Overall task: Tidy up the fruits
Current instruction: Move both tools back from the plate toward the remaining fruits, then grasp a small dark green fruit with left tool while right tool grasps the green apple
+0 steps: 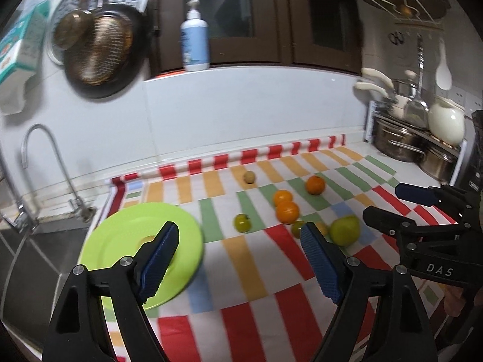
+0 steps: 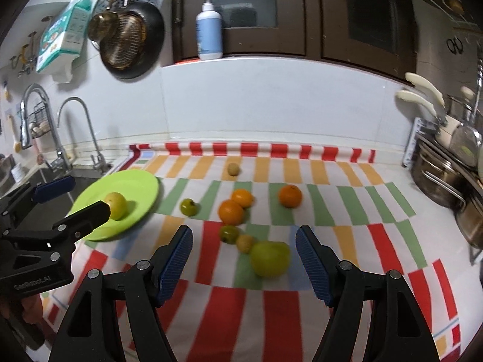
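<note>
— Two wide-open fingers on the left gripper [image 1: 240,261], holding nothing. Where's the big green fruit [image 1: 345,230]?
— Ahead, off to its right.
— And the right gripper [image 2: 244,259]?
— Spread wide and empty, nearer; the fruit [image 2: 269,258] sits between its fingers. Green plate [image 2: 142,190] is left.

Green plate [image 1: 126,235] beside scattered fruit [image 1: 286,211]

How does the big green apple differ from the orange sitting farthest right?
The green apple is yellow-green, larger and nearest the right tool; the orange is deep orange, smaller and farther back. The apple touches a small yellowish fruit; the orange sits alone. Both are round and rest on the striped cloth.
</note>
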